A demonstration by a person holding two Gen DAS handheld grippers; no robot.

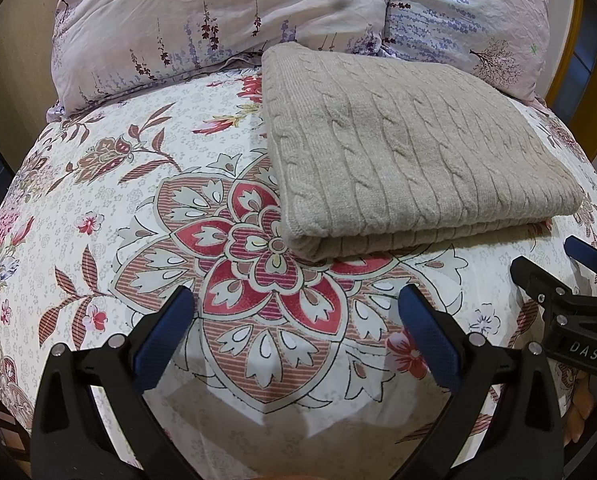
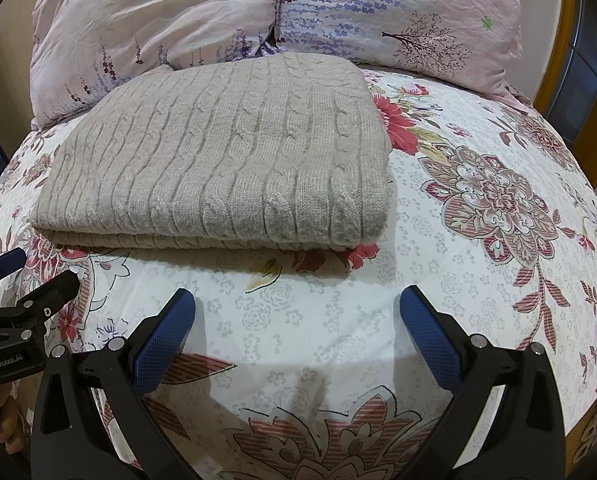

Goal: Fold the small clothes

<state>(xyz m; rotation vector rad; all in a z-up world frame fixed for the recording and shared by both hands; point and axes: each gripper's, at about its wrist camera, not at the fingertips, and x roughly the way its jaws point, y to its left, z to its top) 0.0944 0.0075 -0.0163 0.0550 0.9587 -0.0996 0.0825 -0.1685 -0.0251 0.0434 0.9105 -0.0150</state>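
A beige cable-knit sweater [image 1: 410, 148] lies folded into a thick rectangle on the floral bed sheet [image 1: 98, 208]. It also shows in the right wrist view [image 2: 226, 160]. My left gripper [image 1: 296, 300] is open and empty, hovering over the sheet just in front of the sweater's near-left corner. My right gripper [image 2: 298, 300] is open and empty, in front of the sweater's near-right edge. Each gripper shows at the edge of the other's view: the right one in the left wrist view [image 1: 554, 264], the left one in the right wrist view [image 2: 30, 268].
Two pale floral pillows [image 1: 202, 24] [image 2: 398, 12] lie behind the sweater at the head of the bed. A yellow frame [image 2: 570, 80] stands at the far right. The bed sheet [image 2: 478, 240] extends to the right of the sweater.
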